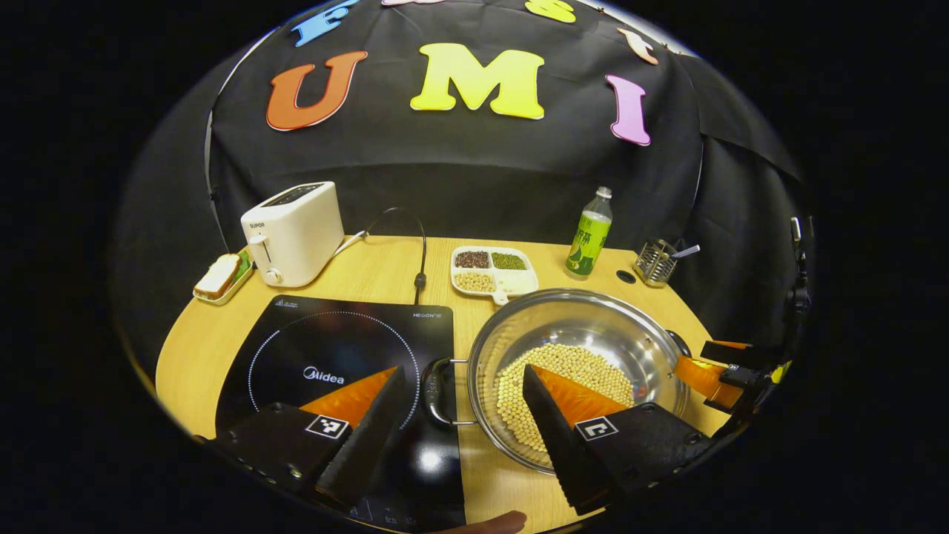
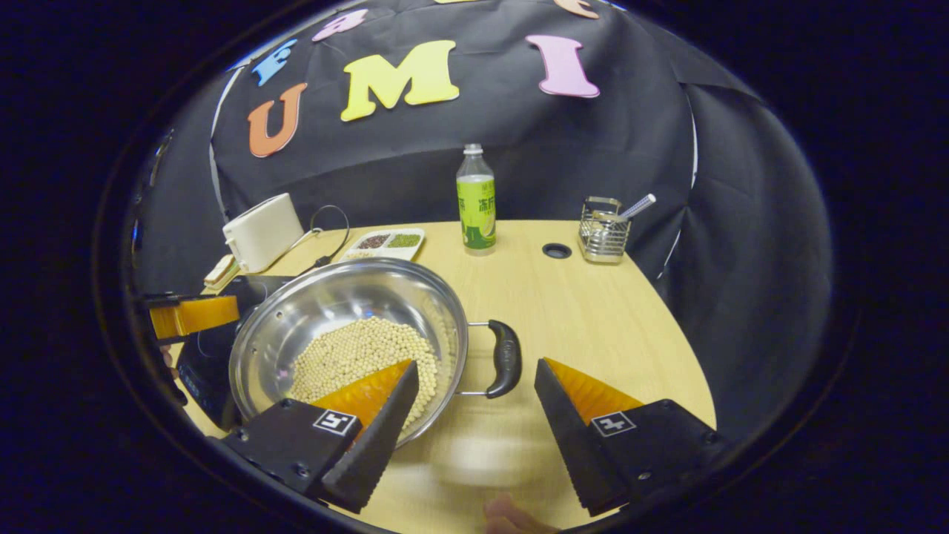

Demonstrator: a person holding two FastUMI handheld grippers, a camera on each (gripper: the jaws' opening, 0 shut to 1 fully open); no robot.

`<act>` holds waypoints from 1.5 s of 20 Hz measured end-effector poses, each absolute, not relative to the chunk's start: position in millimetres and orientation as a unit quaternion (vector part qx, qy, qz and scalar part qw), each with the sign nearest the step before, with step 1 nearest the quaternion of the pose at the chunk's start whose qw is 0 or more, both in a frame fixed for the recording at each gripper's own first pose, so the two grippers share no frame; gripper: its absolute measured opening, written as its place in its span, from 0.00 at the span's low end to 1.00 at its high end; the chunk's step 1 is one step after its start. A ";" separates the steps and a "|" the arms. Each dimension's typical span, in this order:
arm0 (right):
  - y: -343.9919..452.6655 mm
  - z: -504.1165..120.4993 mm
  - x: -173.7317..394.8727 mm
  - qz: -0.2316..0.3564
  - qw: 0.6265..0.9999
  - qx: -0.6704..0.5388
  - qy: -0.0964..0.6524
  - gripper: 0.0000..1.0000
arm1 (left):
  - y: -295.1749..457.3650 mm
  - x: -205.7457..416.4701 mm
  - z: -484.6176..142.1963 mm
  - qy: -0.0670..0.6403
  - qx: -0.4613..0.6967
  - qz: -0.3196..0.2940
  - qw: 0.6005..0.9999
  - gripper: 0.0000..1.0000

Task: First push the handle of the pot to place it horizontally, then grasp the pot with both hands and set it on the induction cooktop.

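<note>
A steel pot (image 1: 593,326) holding pale beans stands on the wooden table just right of the black induction cooktop (image 1: 326,356). Its black left handle (image 1: 434,391) reaches over the cooktop's edge and lies between the spread fingers of my left gripper (image 1: 464,368), which is open. In the right gripper view the pot (image 2: 334,304) has its right handle (image 2: 506,357) between the fingers of my open right gripper (image 2: 477,363). The left fingers of each gripper overlap the pot. The right gripper (image 1: 712,371) also appears beyond the pot's far side, as does the left gripper (image 2: 193,315).
At the back stand a white toaster (image 1: 293,233), bread on a small plate (image 1: 219,276), a divided tray of beans (image 1: 493,268), a green bottle (image 1: 589,233) and a wire holder (image 1: 656,261). A cable runs behind the cooktop. Bare tabletop (image 2: 593,319) lies right of the pot.
</note>
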State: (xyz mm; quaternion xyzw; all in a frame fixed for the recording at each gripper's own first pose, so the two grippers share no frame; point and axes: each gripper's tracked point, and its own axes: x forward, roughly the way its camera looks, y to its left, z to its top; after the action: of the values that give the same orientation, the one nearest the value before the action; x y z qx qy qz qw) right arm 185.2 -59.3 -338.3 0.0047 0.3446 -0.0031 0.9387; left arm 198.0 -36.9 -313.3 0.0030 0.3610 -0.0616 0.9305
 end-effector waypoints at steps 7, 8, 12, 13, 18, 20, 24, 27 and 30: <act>-59.0 -358.7 212.4 -0.011 0.939 0.007 0.343 0.99 | -35.2 207.1 -331.3 0.372 0.010 -0.052 0.927 0.95; -59.1 -361.0 215.0 -0.010 0.940 0.010 0.341 0.99 | -35.6 206.4 -335.2 0.377 0.011 -0.053 0.924 0.95; -58.2 -366.8 222.7 -0.012 0.944 0.025 0.328 1.00 | -33.7 211.1 -349.5 0.392 0.013 -0.049 0.919 0.95; -58.1 -370.1 223.0 -0.012 0.943 0.028 0.331 0.99 | -34.3 210.9 -352.7 0.396 0.012 -0.050 0.917 0.95; -59.6 -378.5 224.0 -0.006 0.939 0.036 0.342 0.94 | -28.1 216.3 -359.9 0.401 0.005 -0.021 0.916 0.75; -57.7 -382.7 221.6 -0.002 0.936 0.040 0.350 0.86 | -27.8 215.6 -361.8 0.401 -0.003 -0.017 0.916 0.63; -61.3 -384.8 220.7 -0.013 0.932 0.039 0.360 0.82 | -27.5 215.2 -362.0 0.395 -0.010 -0.020 0.919 0.70; -62.3 -386.5 218.1 -0.011 0.925 0.027 0.378 0.77 | -29.2 215.4 -361.5 0.396 -0.011 -0.022 0.918 0.60; -63.8 -386.6 218.7 -0.011 0.917 0.033 0.396 0.76 | -30.5 215.5 -361.6 0.389 -0.015 -0.032 0.921 0.60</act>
State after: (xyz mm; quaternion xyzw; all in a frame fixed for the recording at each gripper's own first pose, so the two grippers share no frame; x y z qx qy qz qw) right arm 218.7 -63.8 -386.6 0.0333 0.3962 -0.0114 0.9175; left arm 215.5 -30.5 -361.6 -0.0145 0.3891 -0.0321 0.9205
